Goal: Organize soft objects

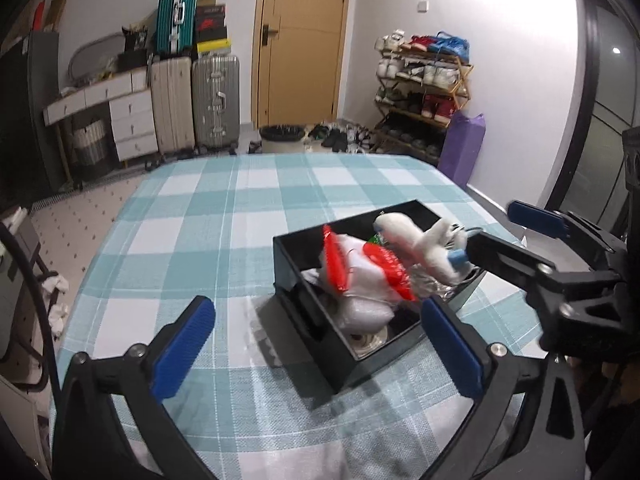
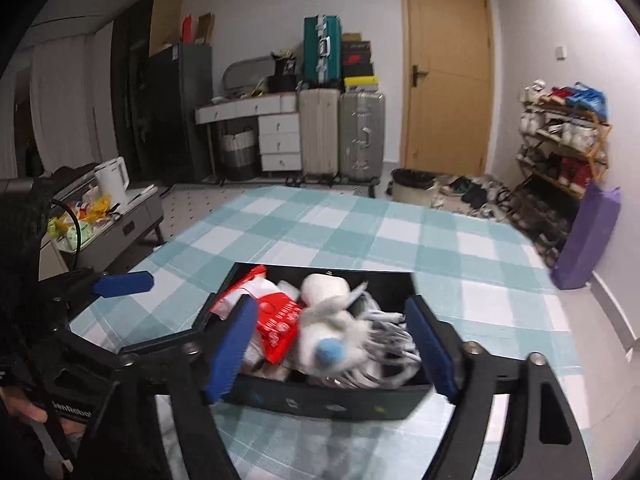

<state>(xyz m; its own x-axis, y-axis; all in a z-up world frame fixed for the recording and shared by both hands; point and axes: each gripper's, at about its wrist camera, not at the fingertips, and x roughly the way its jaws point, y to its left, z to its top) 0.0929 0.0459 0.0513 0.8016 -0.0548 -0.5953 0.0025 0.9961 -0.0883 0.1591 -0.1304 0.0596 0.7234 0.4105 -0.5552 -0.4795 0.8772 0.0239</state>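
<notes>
A table covered with a blue-and-white checked cloth [image 1: 224, 216] fills both views, with suitcases, a door and a shoe rack seen behind it. On the cloth a black open box [image 2: 320, 398] is set, and the soft things are already gathered inside it. Largest among them is a white plush toy [image 2: 320, 312] with a pale blue round tip, lying across the top of the pile and partly blurred. Beside it a red-and-white plastic packet [image 2: 276, 320] is seen, and a bunch of white cords or strings [image 2: 388, 340] is tucked against the box's far-right side; what lies beneath cannot be made out.

The right gripper [image 2: 332, 352] is held over the near wall of the box with its jaws spread wide, the toy between the blue pads but pressed by neither. The left gripper [image 1: 316, 348] is held just beside the box, jaws at their widest and nothing between them.

The toy is judged to be light, squashy and easily deformed, with no risk of breakage; it is best taken around the thick middle of its body, not by a thin limb that could slip out. The packet is likely to be slick and crinkly, and it is better pinched at a folded edge. The cords are expected to be limp and to snag.
</notes>
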